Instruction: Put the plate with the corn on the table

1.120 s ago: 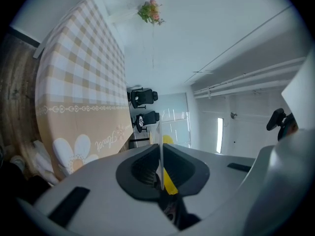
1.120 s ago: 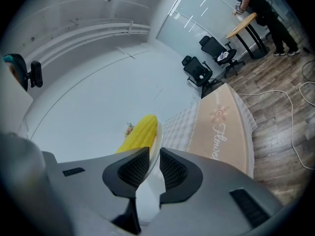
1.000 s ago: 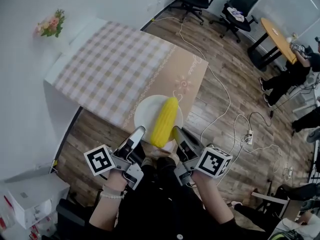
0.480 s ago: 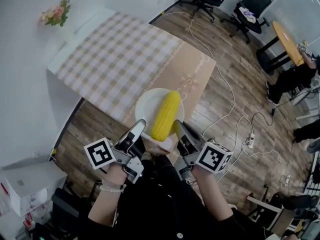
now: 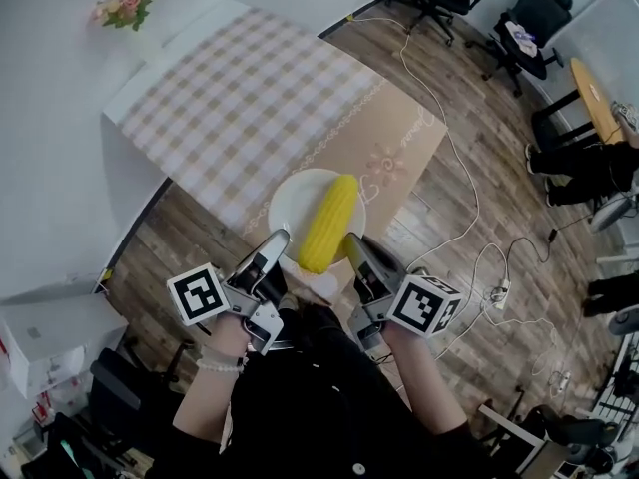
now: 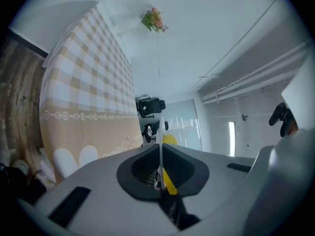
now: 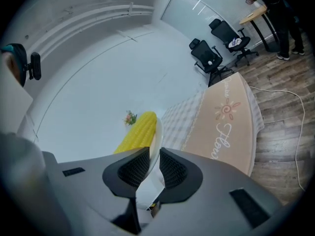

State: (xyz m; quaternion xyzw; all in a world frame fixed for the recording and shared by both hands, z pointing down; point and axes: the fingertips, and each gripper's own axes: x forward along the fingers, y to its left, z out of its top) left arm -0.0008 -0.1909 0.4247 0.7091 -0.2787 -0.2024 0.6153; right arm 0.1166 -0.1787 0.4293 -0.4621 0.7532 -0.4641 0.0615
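"Two grippers, one plate, is that what the head view gives?"

"Yes. The left gripper [image 5: 274, 245] and the right gripper [image 5: 353, 249] each pinch the near rim of the white plate [image 5: 292, 200], one on either side of the corn [image 5: 328, 224], which lies lengthwise across it. The plate is held over the near edge of the table [image 5: 240, 108], above the beige border of the checked cloth. Whether it touches the cloth I can't tell. Flowers [image 5: 127, 3] stand at the table's far corner, and wood floor [image 5: 479, 138] runs off to the right."

"And the left gripper view?"

"The plate shows edge-on as a thin white line running straight into the dark pads, which are pressed together on it. A sliver of yellow corn sits just right of that line. The table stretches away on the left, with the flowers at its far end."

"The right gripper view?"

"Much the same — the rim passes between the two ribbed pads, and both close on it. The corn lies on the plate's left face, and the flowers show small beside its far end. To the right, the beige cloth with a sun drawing hangs over the table's edge, and office chairs [image 7: 208, 57] stand beyond it."
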